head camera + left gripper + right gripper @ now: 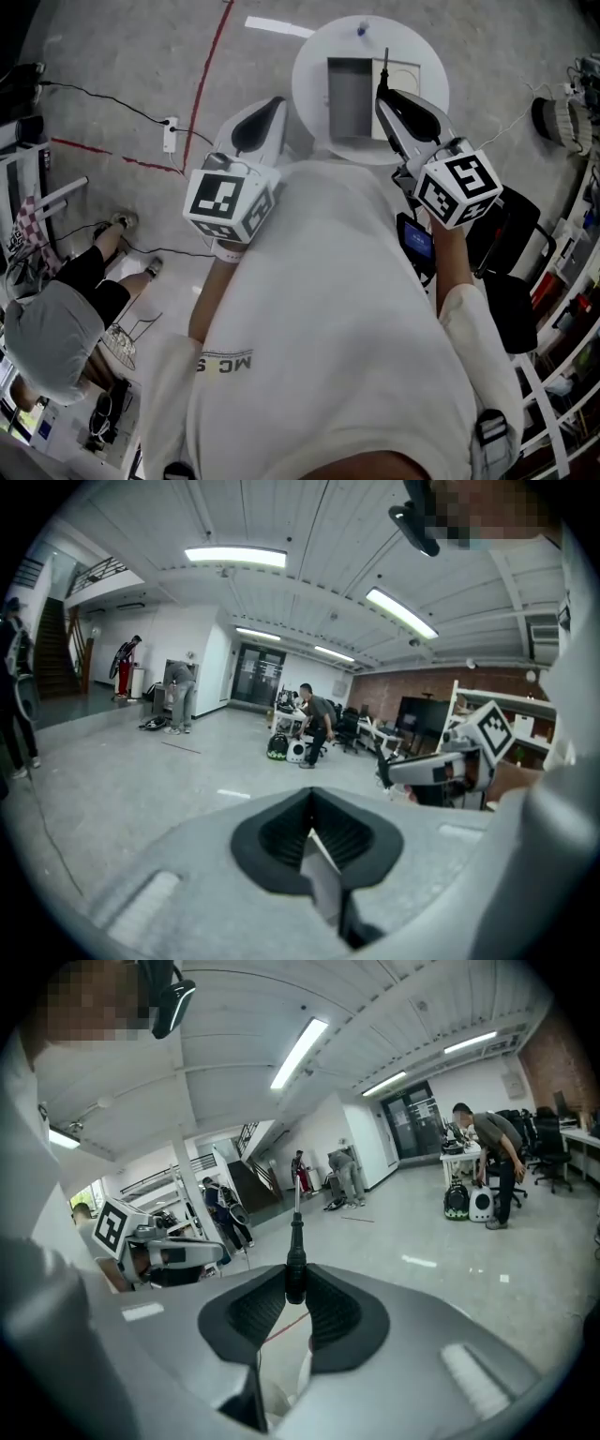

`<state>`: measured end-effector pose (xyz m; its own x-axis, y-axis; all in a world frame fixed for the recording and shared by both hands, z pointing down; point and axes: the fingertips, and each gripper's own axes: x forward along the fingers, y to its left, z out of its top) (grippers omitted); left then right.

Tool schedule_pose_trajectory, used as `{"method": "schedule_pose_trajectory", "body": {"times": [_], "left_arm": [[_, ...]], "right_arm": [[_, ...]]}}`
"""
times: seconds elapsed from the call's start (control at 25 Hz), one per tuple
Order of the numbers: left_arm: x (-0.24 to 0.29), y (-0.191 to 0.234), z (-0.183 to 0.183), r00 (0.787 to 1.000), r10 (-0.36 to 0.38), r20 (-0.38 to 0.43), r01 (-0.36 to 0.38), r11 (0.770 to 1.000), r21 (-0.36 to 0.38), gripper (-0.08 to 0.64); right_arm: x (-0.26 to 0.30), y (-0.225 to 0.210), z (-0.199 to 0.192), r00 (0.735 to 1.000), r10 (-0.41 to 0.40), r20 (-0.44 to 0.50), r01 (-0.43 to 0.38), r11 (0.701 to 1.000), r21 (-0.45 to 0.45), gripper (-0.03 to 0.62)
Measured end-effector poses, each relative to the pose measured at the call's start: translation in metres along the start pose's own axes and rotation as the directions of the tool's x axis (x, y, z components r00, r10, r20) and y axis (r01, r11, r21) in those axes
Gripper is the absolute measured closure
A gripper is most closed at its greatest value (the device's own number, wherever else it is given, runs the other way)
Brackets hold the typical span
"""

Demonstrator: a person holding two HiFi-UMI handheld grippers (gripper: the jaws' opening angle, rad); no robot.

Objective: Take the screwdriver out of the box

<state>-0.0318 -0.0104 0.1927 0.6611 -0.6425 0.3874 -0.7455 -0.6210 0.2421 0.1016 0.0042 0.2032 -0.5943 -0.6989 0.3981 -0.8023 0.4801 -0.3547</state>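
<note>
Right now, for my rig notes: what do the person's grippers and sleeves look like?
Both the left gripper and right gripper have smooth light-grey shells, black ribbed jaw pads and a white cube with black square markers. The person wears a white short-sleeved T-shirt.

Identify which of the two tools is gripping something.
The right tool, shut on the black screwdriver whose shaft sticks out beyond it. The left tool is shut on nothing.

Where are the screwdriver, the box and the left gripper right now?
screwdriver [293, 1265], right gripper view, on its dark handle.
box [350, 98], head view, on its bare grey floor.
left gripper [312, 797], left gripper view, at its closed tip.
</note>
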Motion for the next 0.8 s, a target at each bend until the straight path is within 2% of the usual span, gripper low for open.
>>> {"method": "schedule_pose_trajectory", "body": {"times": [0.24, 0.52, 0.8], "left_arm": [[-0.002, -0.010, 0.009, 1.000, -0.014, 0.026, 0.013, 0.999, 0.032, 0.558], [-0.011, -0.026, 0.007, 0.999, -0.042, 0.031, 0.040, 0.998, 0.056, 0.558], [-0.009, -0.038, -0.001, 0.998, -0.049, 0.029, 0.048, 0.998, 0.047, 0.558]], "right_arm": [[-0.005, 0.016, 0.010, 0.996, 0.061, 0.064, -0.058, 0.997, -0.058, 0.526], [-0.016, 0.022, 0.007, 0.994, 0.034, 0.108, -0.023, 0.995, -0.102, 0.526], [-0.021, 0.024, -0.008, 0.994, 0.042, 0.101, -0.033, 0.996, -0.088, 0.526]]}}
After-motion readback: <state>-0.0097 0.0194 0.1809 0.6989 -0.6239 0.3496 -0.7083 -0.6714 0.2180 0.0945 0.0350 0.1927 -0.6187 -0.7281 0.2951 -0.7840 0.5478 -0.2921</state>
